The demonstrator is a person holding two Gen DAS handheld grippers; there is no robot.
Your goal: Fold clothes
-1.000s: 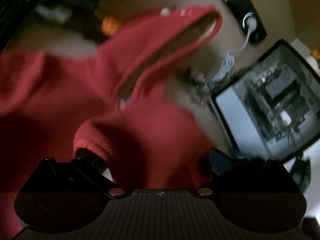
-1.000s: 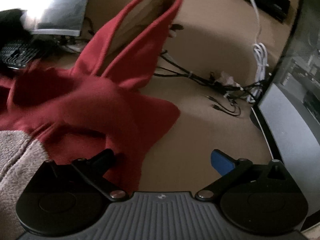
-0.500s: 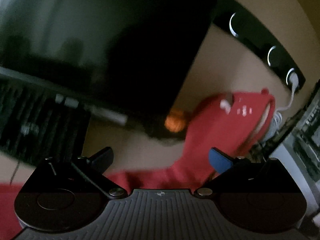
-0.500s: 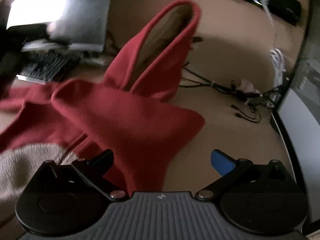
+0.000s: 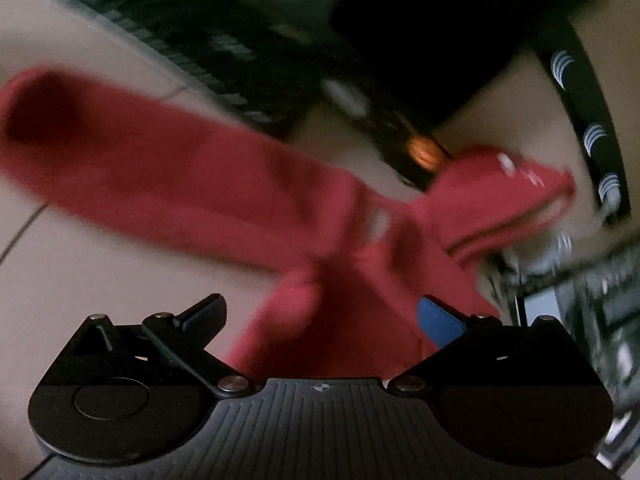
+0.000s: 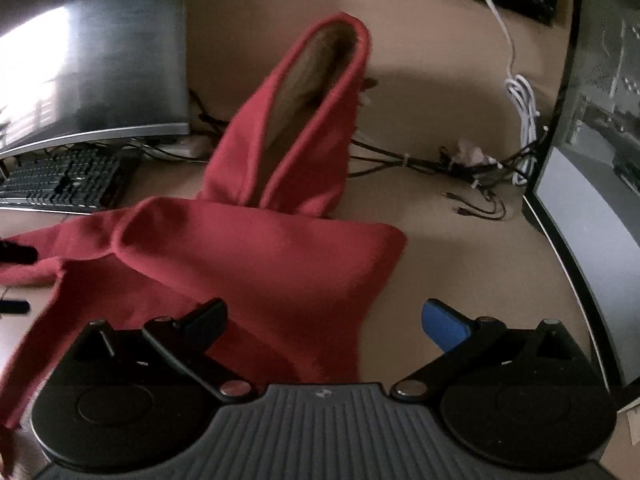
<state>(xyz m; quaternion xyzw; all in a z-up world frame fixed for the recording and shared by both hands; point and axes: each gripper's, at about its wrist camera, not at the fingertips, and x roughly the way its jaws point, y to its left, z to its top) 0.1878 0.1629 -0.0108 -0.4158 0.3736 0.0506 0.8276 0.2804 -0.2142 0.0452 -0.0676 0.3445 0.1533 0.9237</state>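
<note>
On the tan desk (image 6: 460,272), a red hoodie (image 6: 256,264) lies half spread between a monitor (image 6: 92,52) and a tangle of cables (image 6: 460,164).

Fleece looks thick, soft and floppy, so it'll sag and slide, not hold a crease. I'd grab it by a hem or cuff edge, not the bulky hood (image 6: 320,92). Right gripper (image 6: 324,316) is spread wide over the near fold, holding nothing. Left gripper (image 5: 320,314) is also wide open with the sleeve (image 5: 168,168) stretched out ahead; that view is blurry.

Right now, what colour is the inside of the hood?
Tan-brown lining inside the red hood, clearest in the right wrist view.
</note>
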